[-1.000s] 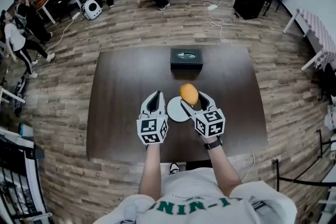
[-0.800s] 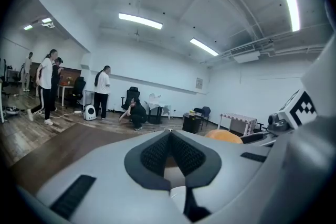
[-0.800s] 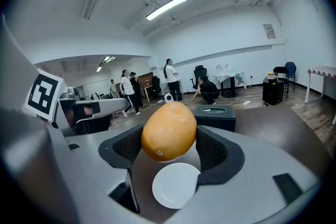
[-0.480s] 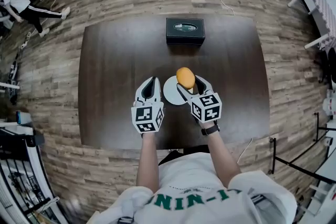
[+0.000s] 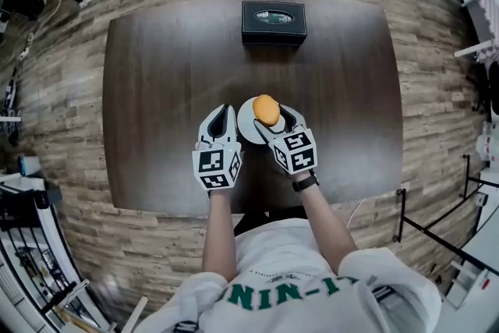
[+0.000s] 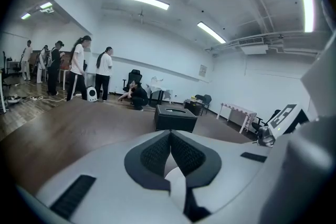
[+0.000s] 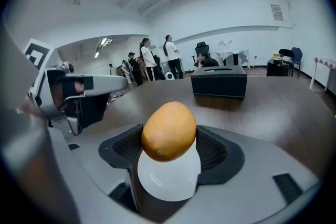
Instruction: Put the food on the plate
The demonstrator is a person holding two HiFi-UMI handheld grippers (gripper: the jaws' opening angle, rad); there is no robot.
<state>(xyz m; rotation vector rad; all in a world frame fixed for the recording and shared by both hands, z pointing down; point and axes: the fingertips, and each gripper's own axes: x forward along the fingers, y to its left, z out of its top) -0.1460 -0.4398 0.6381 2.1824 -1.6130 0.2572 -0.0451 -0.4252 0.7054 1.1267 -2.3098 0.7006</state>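
An orange-yellow mango [image 5: 267,110] [image 7: 169,130] is clamped between the pads of my right gripper [image 5: 270,118] [image 7: 170,147] and hangs just above a small white plate [image 5: 247,126] [image 7: 169,178] on the dark table [image 5: 156,90]. My left gripper [image 5: 221,121] [image 6: 169,153] sits just left of the plate, its jaws closed together with nothing between them. In the left gripper view a sliver of the white plate [image 6: 171,171] shows below the closed pads.
A black box [image 5: 273,23] [image 6: 175,117] [image 7: 218,82] stands at the table's far edge. Wooden floor surrounds the table. People [image 6: 79,67] stand or crouch far across the room, with chairs and small tables along the walls.
The head view has tilted down, so the table fills more of it. My right gripper with the mango has shifted slightly left, over the plate. The left gripper keeps its place beside the plate.
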